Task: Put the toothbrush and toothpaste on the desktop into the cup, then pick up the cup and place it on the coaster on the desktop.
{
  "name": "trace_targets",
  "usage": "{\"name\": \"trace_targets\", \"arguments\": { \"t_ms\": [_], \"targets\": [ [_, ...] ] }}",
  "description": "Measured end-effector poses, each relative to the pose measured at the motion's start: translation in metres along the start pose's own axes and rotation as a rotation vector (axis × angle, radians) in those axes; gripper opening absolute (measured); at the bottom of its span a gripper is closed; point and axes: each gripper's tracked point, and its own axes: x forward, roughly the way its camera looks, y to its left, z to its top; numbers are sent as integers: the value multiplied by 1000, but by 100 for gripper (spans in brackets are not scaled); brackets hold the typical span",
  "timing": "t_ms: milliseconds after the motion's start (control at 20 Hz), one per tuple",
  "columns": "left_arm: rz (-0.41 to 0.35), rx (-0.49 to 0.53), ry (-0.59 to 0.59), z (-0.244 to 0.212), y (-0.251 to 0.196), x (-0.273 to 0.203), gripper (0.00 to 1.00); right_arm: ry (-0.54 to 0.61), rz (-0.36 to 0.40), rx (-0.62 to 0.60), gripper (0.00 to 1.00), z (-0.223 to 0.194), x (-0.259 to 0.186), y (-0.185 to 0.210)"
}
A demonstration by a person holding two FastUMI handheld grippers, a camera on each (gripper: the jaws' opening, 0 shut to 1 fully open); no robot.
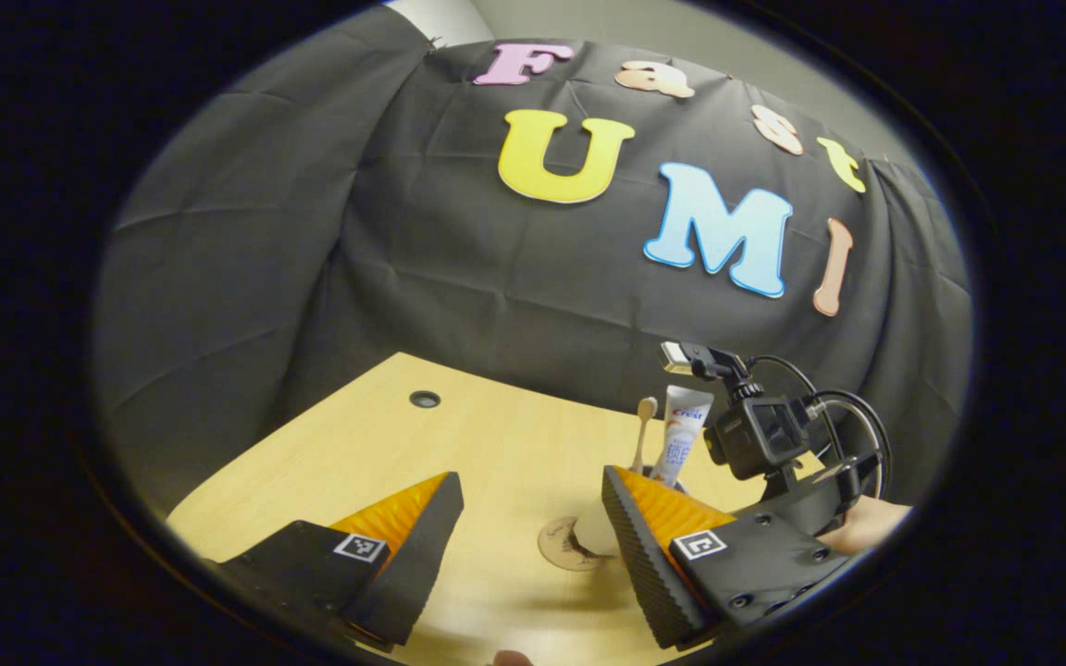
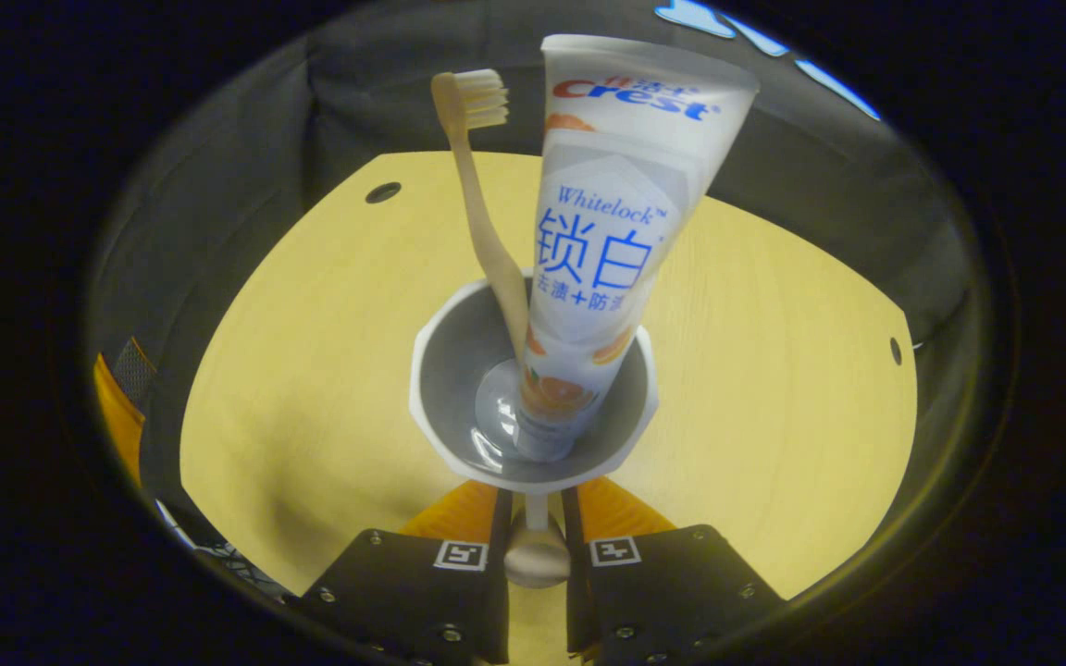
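White cup [image 2: 533,398] handle clamped in right gripper [image 2: 533,546] jaws; left gripper [image 1: 533,546] jaws gape, holding nothing.

My desktop [image 1: 496,444] is pale wood with a small dark round hole [image 1: 424,399] near its far edge (two such holes show in my right gripper view). A round coaster [image 1: 563,546] lies flat on it
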Motion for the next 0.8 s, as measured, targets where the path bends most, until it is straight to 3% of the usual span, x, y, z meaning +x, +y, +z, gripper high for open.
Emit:
{"name": "trace_targets", "arguments": {
  "t_ms": [300,550,800],
  "targets": [
    [29,-2,-12,3,21,-9,96,31,-7,-34,29,-8,11,5],
    [34,-9,-16,5,27,-13,96,34,-39,-55,25,-5,12,13],
    [24,-5,-22,8,24,-16,96,21,-42,-49,29,-4,6,6]
  ]
}}
